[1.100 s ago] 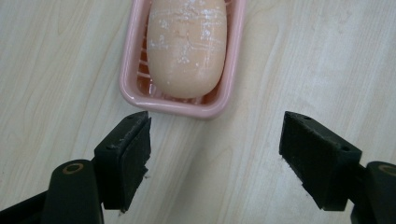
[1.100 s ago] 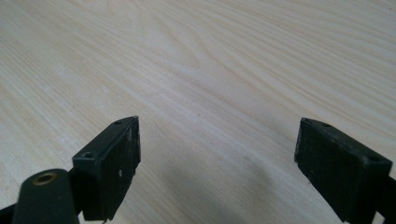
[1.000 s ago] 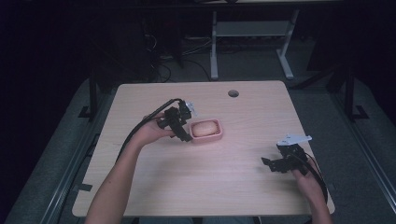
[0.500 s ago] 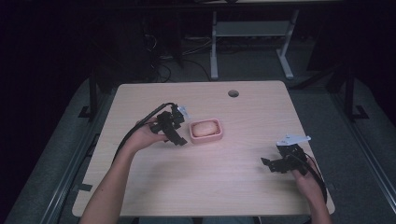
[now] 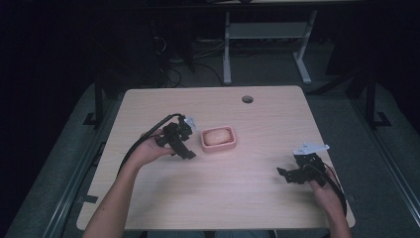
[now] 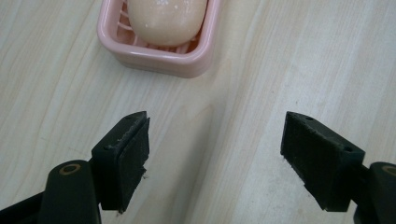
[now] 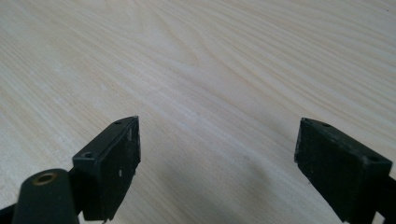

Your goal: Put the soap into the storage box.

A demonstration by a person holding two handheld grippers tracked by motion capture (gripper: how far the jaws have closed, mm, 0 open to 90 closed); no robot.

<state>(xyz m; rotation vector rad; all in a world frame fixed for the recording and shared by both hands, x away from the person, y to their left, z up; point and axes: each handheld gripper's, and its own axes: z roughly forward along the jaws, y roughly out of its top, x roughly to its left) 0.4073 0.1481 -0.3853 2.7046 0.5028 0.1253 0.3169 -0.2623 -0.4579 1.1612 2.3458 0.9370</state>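
Dim, dark-edged high view; bright, sharp close-ups with soft shadows on the table [image 7: 210, 70]

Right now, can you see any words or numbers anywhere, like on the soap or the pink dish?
None can be read: the soap, the pink dish, the table and both grippers' black jaws bear no words, numbers or signs.

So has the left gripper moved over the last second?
Yes. In the high view the left gripper has pulled back leftward and toward the person, away from the pink soap dish, which stayed put on the table.
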